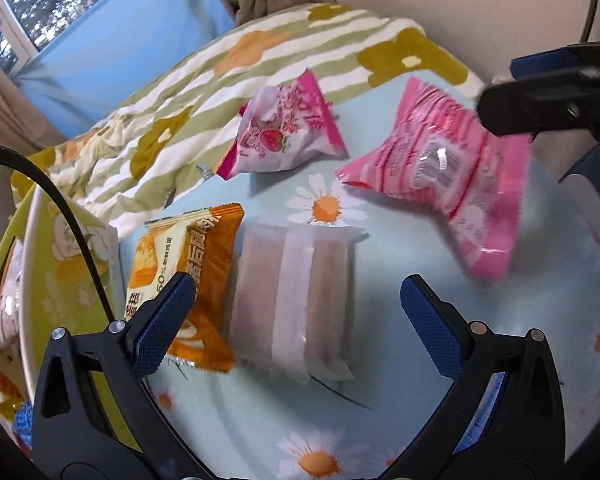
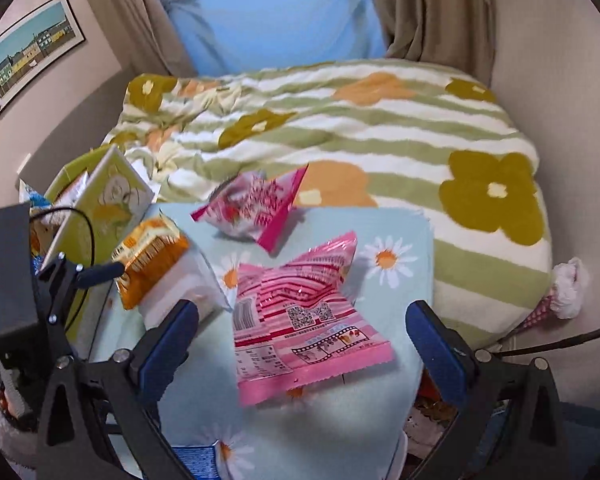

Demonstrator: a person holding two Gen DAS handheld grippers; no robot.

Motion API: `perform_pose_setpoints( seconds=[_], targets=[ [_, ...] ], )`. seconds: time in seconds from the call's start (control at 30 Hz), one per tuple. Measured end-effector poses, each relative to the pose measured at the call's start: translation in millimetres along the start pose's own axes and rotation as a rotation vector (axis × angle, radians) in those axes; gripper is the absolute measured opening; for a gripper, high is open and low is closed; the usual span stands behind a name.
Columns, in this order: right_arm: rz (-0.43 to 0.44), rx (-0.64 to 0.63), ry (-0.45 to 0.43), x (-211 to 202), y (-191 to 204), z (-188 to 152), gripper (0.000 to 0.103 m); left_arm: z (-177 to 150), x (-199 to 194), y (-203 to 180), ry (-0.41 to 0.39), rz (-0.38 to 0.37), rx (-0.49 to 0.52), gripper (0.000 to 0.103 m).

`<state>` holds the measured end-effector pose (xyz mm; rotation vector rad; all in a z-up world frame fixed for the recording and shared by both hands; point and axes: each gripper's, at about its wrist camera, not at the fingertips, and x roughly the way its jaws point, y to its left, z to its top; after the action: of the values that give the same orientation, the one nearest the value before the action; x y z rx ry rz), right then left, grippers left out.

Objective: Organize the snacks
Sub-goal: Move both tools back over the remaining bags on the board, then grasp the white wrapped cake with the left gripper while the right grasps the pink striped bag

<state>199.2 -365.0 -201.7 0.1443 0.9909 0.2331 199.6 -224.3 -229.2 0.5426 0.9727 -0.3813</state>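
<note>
Several snack packets lie on a light blue daisy-print cloth [image 1: 400, 360]. A frosted white packet [image 1: 296, 304] lies between the jaws of my open left gripper [image 1: 298, 304], just ahead of them. An orange packet [image 1: 188, 280] lies to its left, touching my left fingertip. A pink striped packet [image 2: 300, 320] lies between the jaws of my open right gripper [image 2: 304, 332]; it also shows in the left wrist view [image 1: 440, 176]. A pink strawberry packet [image 1: 284, 132] lies farther back, also in the right wrist view [image 2: 256, 208].
A yellow-green box [image 1: 56, 280] holding snacks stands at the cloth's left edge, also in the right wrist view [image 2: 104, 204]. A green striped flower blanket [image 2: 340, 132] covers the bed behind. Curtains [image 2: 432, 8] and a window lie beyond. A wall picture [image 2: 32, 52] hangs left.
</note>
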Motion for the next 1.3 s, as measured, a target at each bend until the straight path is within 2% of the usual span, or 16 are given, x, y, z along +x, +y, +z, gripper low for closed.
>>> perform_pose_setpoints(
  seconds=[0.07,0.27,0.4,0.47,0.53,0.9,1.17,1.3],
  targets=[
    [0.014,-0.006,0.021,10,-2,-1,0.103,0,10,4,0.028,-0.014,-0.011,0.101],
    [0.032,0.004,0.069,29,-6,-3,0.103,0,34,4,0.106,-0.035,-0.013,0.089],
    [0.047,0.007,0.090,37,-5,-4,0.103,-1,36,14,0.132,-0.106,-0.088,0.078],
    [0.048,-0.006,0.107,42,-3,-4,0.103,-2,36,17,0.142,-0.113,-0.109,0.073],
    [0.048,-0.018,0.119,46,-2,-3,0.103,-2,35,17,0.148,-0.119,-0.117,0.062],
    [0.007,-0.064,0.158,69,12,-1,0.102,-12,27,12,0.165,-0.101,-0.135,0.060],
    [0.003,-0.075,0.201,80,13,-1,0.082,-22,20,12,0.163,-0.093,-0.170,0.060],
    [-0.011,-0.077,0.199,76,14,-2,0.073,-22,10,13,0.137,-0.094,-0.189,0.059]
  ],
)
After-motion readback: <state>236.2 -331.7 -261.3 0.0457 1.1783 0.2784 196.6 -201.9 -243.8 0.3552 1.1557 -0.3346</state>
